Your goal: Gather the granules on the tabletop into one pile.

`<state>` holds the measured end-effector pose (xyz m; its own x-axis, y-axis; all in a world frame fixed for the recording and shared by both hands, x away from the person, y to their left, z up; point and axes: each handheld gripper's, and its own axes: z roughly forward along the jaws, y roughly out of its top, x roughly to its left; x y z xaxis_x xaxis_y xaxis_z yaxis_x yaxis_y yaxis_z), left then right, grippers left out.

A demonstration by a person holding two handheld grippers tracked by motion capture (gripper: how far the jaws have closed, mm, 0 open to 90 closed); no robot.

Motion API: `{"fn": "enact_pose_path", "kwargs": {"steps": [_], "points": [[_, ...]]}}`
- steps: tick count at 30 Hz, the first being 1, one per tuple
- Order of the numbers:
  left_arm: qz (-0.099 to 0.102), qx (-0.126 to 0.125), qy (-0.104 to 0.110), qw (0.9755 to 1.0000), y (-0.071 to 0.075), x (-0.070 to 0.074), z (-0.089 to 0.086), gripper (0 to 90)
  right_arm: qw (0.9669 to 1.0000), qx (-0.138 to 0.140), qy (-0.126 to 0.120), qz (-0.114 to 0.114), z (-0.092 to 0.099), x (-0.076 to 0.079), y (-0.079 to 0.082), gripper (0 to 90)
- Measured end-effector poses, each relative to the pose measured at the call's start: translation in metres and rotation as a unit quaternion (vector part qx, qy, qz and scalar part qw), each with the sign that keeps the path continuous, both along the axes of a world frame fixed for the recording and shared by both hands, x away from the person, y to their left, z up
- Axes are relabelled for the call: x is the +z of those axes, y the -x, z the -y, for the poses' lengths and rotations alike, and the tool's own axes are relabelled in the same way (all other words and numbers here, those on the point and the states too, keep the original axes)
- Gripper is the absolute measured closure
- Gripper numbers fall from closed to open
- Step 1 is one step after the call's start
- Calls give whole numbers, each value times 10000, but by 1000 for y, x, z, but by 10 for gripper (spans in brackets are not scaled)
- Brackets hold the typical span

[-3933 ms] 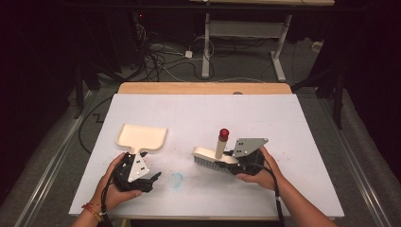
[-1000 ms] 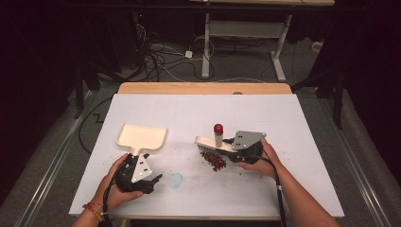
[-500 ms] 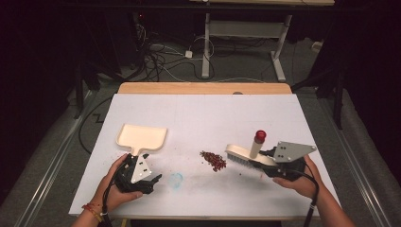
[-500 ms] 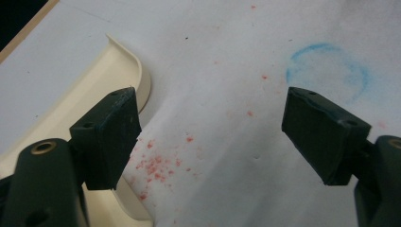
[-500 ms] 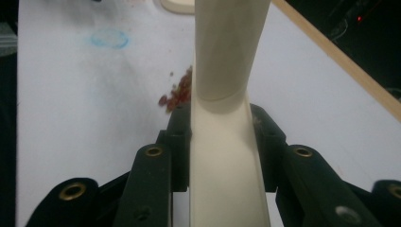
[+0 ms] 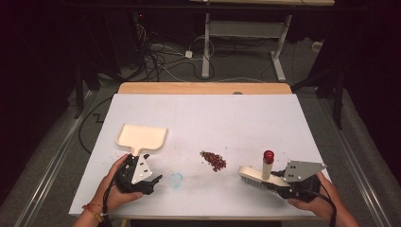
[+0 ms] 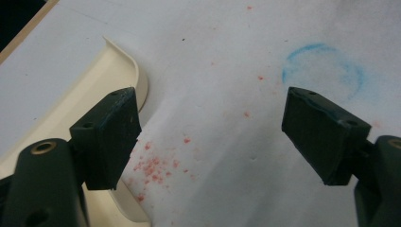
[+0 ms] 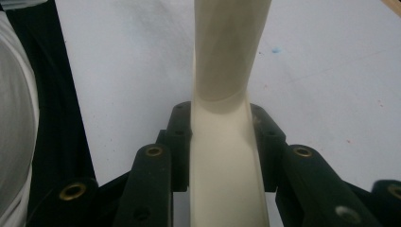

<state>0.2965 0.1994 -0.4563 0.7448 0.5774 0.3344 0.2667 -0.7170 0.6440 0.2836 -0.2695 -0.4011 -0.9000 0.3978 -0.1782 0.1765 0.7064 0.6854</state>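
A cream dustpan (image 6: 141, 137) lies flat at the table's left, and its rim (image 7: 71, 113) runs beside my left jaw. My left gripper (image 6: 150, 180) (image 7: 220, 127) rests just in front of the pan's handle, open with nothing between its jaws. A small pile of red crumbs (image 6: 213, 161) sits mid-table. My right gripper (image 6: 283, 183) (image 8: 220, 137) is shut on the cream handle (image 8: 222, 156) of a brush (image 6: 253, 176) with a red-capped post (image 6: 268, 156). The brush is near the front right edge, to the right of the pile.
A faint blue ring (image 6: 176, 179) (image 7: 326, 71) is drawn on the white table sheet (image 6: 203, 118), just right of my left gripper. Scattered red specks (image 7: 151, 165) lie by the dustpan's lip. A wooden strip (image 6: 203, 88) edges the far side.
My right gripper has carried the brush right and toward the front edge, away from the crumb pile it was over. The left gripper and dustpan have stayed put.
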Motion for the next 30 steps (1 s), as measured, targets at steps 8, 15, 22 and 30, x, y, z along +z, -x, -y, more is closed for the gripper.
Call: {"fn": "enact_pose_path", "kwargs": {"steps": [8,15,22,30], "points": [[-37,-50,-32,10000,-1,-1,3,196,9999,98,-91,71,-31,-7,-15,679],[-34,-59,-14,10000,-1,-1,2,196,9987,-26,-435,260,-51,-2,-29,679],[-6,-54,-11,10000,0,0,2,196,9980,-96,-560,266,-40,4,-21,679],[12,-63,20,10000,1,1,1,196,9975,-318,-580,256,-21,5,-12,678]]}}
